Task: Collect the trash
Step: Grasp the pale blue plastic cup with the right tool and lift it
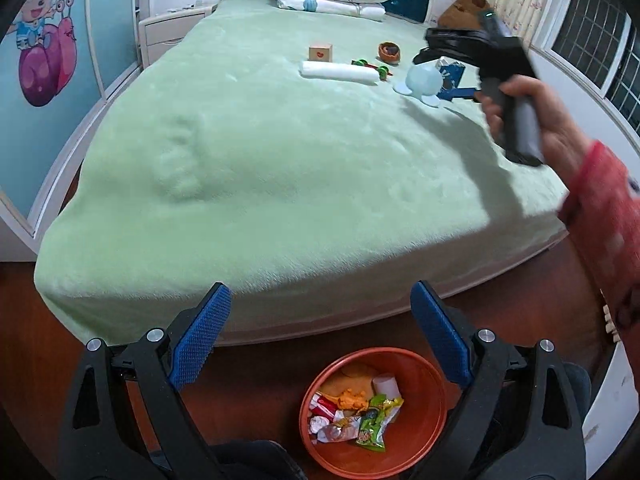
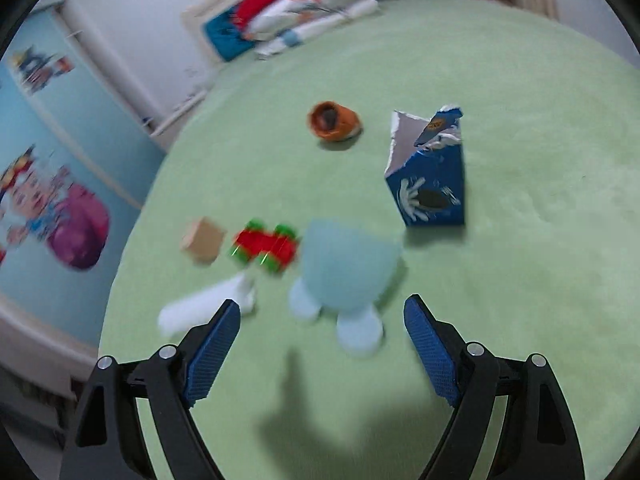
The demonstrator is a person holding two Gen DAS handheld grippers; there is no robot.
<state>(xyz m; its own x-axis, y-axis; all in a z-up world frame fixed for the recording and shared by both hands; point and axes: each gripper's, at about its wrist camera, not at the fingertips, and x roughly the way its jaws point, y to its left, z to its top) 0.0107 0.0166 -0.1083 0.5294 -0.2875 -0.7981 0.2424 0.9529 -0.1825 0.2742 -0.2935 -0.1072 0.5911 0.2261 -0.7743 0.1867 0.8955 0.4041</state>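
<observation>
Right gripper (image 2: 322, 344), jaws wide & empty, nears torn carton (image 2: 430, 176): prob. light, crushable; grip mid-body, w/ gentle squeeze.

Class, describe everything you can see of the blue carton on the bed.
The blue carton looks like printed cardboard with a white splash and a dark round picture on its front. Its top is torn open, showing a grey lining. It stands upright on the green blanket, apart from the pale blue toy and the orange cup. Nothing grips it.
</observation>
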